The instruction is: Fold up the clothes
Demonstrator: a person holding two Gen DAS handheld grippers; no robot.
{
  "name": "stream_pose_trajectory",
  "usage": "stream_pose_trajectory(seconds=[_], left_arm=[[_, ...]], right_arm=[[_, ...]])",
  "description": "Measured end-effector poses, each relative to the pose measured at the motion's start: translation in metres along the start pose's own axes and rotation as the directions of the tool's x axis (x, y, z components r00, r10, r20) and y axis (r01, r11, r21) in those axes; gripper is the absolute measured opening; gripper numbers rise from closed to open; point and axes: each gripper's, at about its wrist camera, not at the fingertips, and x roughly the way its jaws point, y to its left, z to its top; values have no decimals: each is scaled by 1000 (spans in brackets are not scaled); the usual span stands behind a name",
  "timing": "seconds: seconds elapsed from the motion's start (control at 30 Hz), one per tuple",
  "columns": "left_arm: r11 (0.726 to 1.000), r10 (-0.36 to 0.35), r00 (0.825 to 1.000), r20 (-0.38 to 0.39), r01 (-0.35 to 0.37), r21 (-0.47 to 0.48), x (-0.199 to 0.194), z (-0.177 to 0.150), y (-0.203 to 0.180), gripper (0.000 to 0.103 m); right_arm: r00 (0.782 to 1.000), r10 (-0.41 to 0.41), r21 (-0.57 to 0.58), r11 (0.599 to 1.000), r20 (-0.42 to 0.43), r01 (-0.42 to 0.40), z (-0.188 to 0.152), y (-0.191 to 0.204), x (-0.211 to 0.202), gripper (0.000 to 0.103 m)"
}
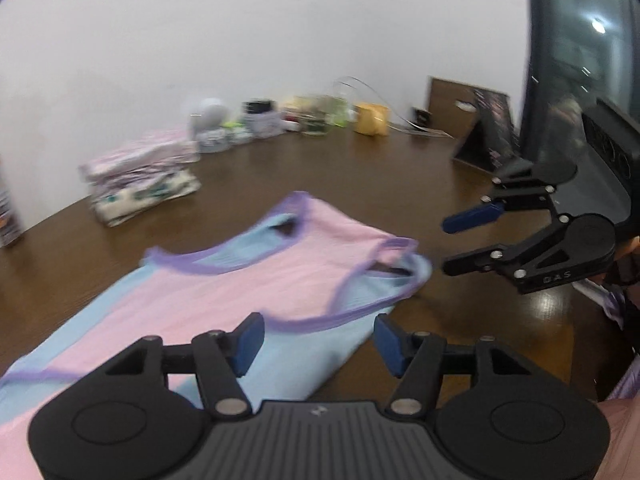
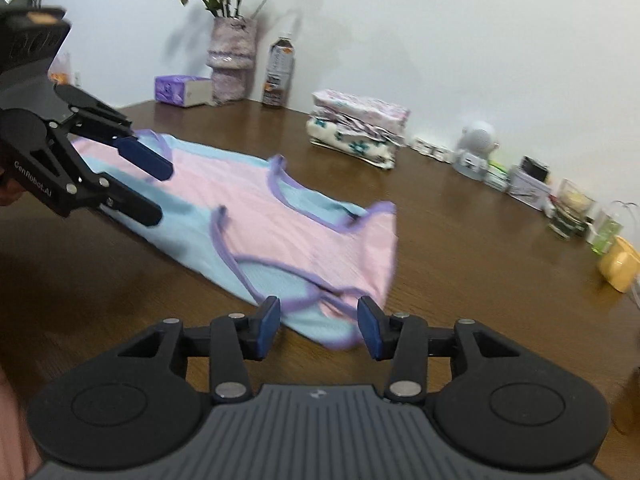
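A pink and light-blue sleeveless top [image 1: 200, 292] with purple trim lies flat on the brown table [image 1: 360, 184]. My left gripper [image 1: 319, 344] is open just above the top's blue side below an armhole, holding nothing. To the right of the shoulder straps, my right gripper [image 1: 445, 246] is open too. In the right wrist view the top [image 2: 248, 200] stretches away to the left. The right gripper [image 2: 319, 326] hangs open over its near strap end. The left gripper [image 2: 162, 194] hovers open over the far left part of the top.
A stack of folded clothes [image 1: 140, 176] [image 2: 356, 128] sits near the wall. A flower vase [image 2: 232, 64], bottle [image 2: 278, 72] and tissue box [image 2: 180, 90] stand at the back. Small jars and a yellow object [image 2: 618, 264] line the wall. A dark screen [image 1: 580, 60] stands right.
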Motion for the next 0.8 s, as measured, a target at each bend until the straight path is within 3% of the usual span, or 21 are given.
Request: stream_pose_trajectory(seconds=[0.23, 0.37, 0.4, 0.47, 0.53, 0.7, 0.8], left_arm=[[987, -90, 993, -71, 99, 123, 57, 28, -48, 59], [982, -98, 988, -121, 116, 147, 86, 39, -55, 45], [983, -89, 987, -133, 109, 147, 93, 40, -53, 41], [983, -95, 982, -163, 118, 137, 104, 43, -50, 3], [982, -137, 977, -162, 155, 109, 105, 46, -46, 1], [979, -142, 980, -137, 159, 124, 99, 56, -44, 1], [982, -134, 984, -120, 149, 121, 97, 61, -39, 1]], right_arm=[[1000, 0, -50, 999, -10, 0, -20, -11, 0, 43], [999, 45, -116, 992, -9, -45, -22, -8, 5, 41], [999, 51, -136, 989, -10, -52, -22, -7, 7, 40], [998, 57, -172, 983, -14, -58, -21, -5, 14, 39], [998, 63, -206, 976, -14, -65, -19, -4, 21, 36], [995, 97, -249, 964, -6, -96, -9, -6, 36, 34], [989, 148, -214, 965, -24, -150, -2, -16, 44, 17]])
